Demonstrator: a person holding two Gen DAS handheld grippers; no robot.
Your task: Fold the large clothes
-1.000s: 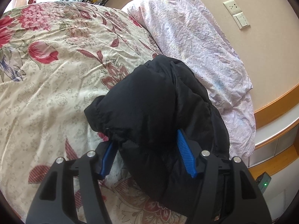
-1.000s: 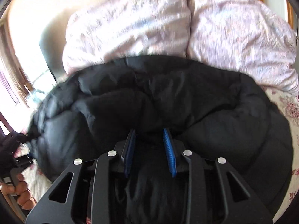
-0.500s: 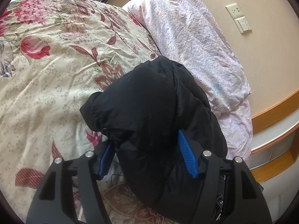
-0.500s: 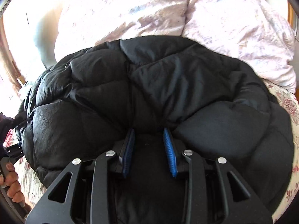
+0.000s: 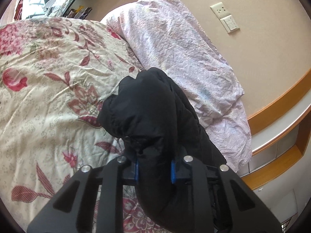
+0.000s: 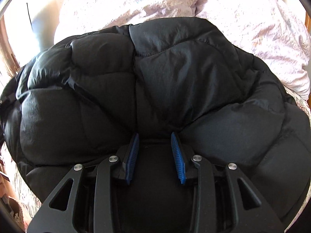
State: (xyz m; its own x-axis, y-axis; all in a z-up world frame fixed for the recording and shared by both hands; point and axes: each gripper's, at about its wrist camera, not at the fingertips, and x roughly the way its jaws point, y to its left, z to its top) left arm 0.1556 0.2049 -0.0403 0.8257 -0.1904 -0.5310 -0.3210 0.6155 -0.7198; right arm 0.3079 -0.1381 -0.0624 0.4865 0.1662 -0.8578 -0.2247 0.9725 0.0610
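Note:
A black puffer jacket (image 5: 147, 106) lies bunched on the bed. In the left wrist view one gathered end of it bulges up between the blue pads, and my left gripper (image 5: 155, 168) is closing its jaws, which squeeze that fabric. The right wrist view is filled by the quilted black jacket (image 6: 175, 73). My right gripper (image 6: 154, 136) pinches a thick fold of it between its blue pads (image 6: 132, 155), jaws part-way apart around the padding. Neither gripper shows in the other's view.
A cream quilt with red flowers (image 5: 48, 77) covers the bed to the left. A pale pink duvet or pillow (image 5: 175, 44) lies along the wall behind the jacket. A wall socket (image 5: 219, 9), a switch (image 5: 230, 24) and a wooden ledge (image 5: 281, 120) are at the right.
The left jaws, wide apart beside the jacket's end, have closed onto it and lifted it a little. In the right view the jacket fills more of the frame; the grip is unchanged.

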